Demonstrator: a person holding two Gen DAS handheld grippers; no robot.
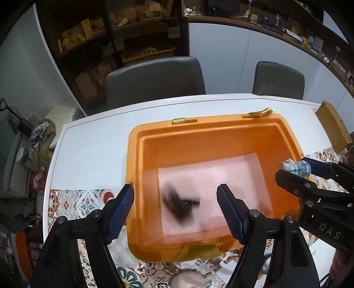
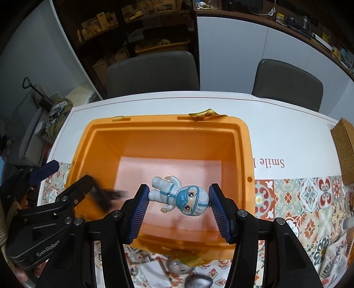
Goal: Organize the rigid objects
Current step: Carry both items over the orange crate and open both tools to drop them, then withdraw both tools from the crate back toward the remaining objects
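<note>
Hanging over orange bin (image 2: 137, 141) — right gripper (image 2: 178, 197) clenched on doll (image 2: 179, 196), long axis spanning pads; left gripper (image 1: 176, 207) released, blurred dark object (image 1: 180, 205) below.

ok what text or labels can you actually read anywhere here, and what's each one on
"DAS" on the black body of the right tongs, seen from the left wrist view.
"GenRobot", last letters cut off, on the body of the left tongs, seen from the right wrist view.
"Smile", upside down and followed by a cut-off letter, on the white table.
Labels on the shelf boxes are too small to read.
</note>
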